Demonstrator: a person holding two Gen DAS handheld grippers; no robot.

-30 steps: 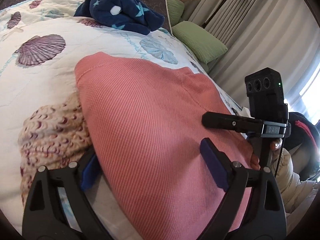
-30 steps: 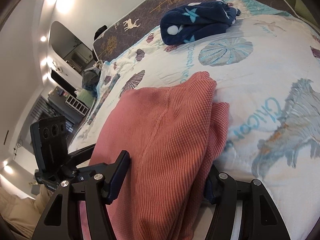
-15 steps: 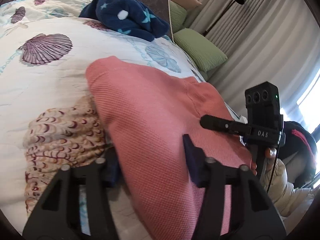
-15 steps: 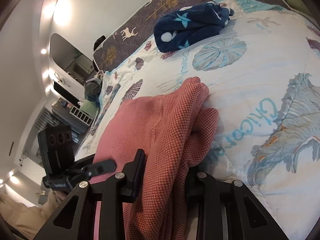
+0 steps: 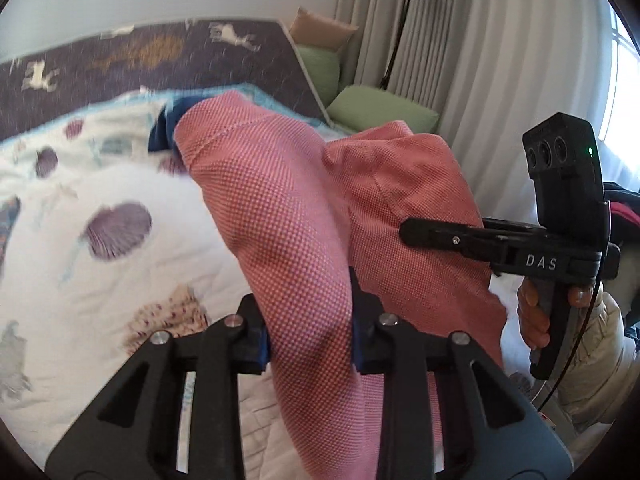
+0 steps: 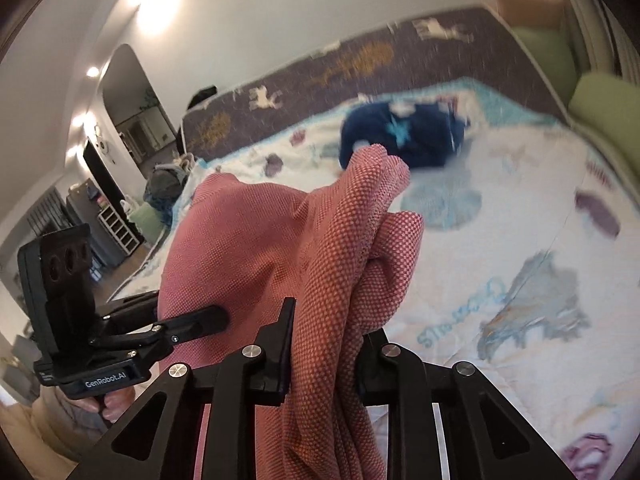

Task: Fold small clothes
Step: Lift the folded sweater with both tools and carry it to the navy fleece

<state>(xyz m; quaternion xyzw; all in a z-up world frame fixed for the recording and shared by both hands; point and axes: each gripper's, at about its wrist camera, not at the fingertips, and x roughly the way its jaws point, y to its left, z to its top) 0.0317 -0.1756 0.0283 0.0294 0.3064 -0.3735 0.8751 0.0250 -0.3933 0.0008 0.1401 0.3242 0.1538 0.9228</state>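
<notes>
A pink waffle-knit garment hangs lifted above the seashell quilt. In the left wrist view my left gripper has its jaws closing, and both pads press a bunched fold of the cloth. My right gripper is also closing, pinching another gathered edge of the pink garment. Each gripper shows in the other's view: the right gripper at the right side, the left gripper at the lower left. A navy star-patterned garment lies crumpled farther back on the quilt.
A dark deer-print blanket covers the head of the bed. Green pillows, a black floor lamp and pale curtains stand beyond the bed's right side. A person's hand grips the right handle.
Both grippers have closed onto the pink garment and risen, lifting it off the quilt. The cloth now bunches between the jaws, and both views have tipped up towards the headboard.
</notes>
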